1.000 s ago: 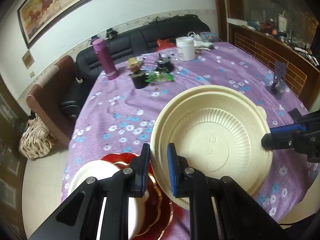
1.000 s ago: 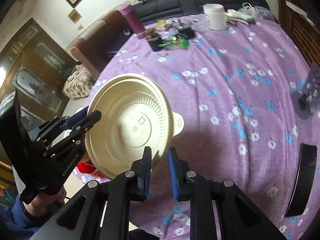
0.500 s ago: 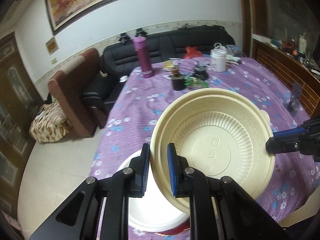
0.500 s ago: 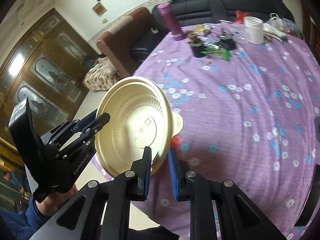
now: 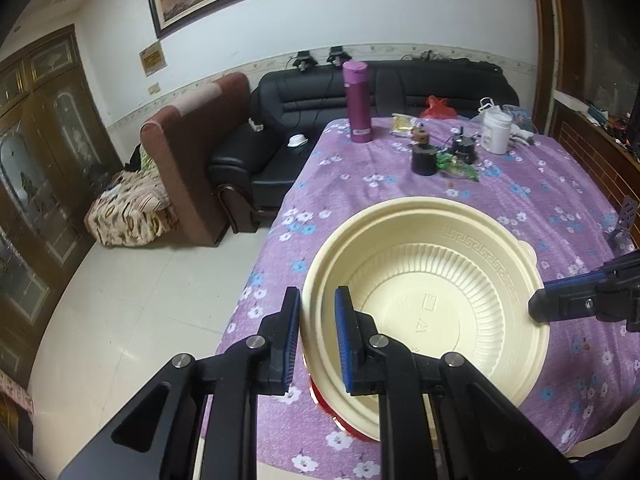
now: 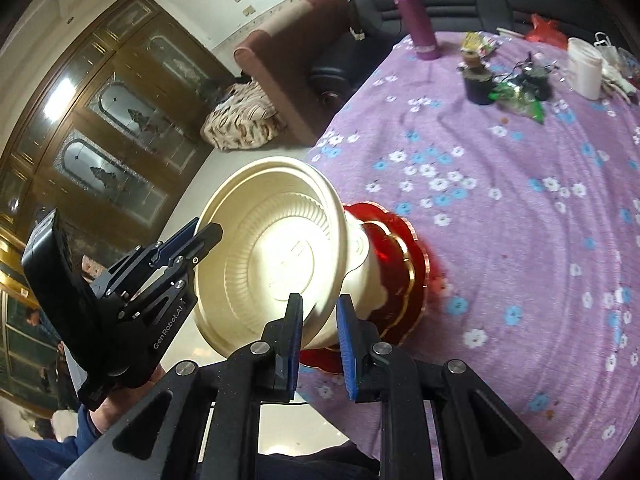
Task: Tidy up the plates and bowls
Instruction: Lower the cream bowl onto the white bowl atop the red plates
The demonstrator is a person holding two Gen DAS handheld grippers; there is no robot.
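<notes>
A large cream plastic bowl (image 5: 432,304) is held between both grippers above the near left corner of the purple table. My left gripper (image 5: 317,340) is shut on its near rim. My right gripper (image 6: 318,328) is shut on the opposite rim; its fingers (image 5: 560,300) show at the right of the left wrist view. In the right wrist view the bowl (image 6: 268,256) tilts over a stack: another cream bowl (image 6: 366,276) on red gold-rimmed plates (image 6: 408,276). A sliver of the red plates (image 5: 324,400) shows under the bowl in the left wrist view.
A purple flask (image 5: 358,102), a black cup (image 5: 424,160), green wrappers (image 5: 460,162) and a white jar (image 5: 496,132) stand at the table's far end. A black sofa (image 5: 320,120) and a brown armchair (image 5: 192,152) lie beyond. A black stand (image 5: 622,220) sits at the right edge.
Both grippers carried the cream bowl left toward the table's corner, over the stack of red plates and the other bowl. Their grip is unchanged.
</notes>
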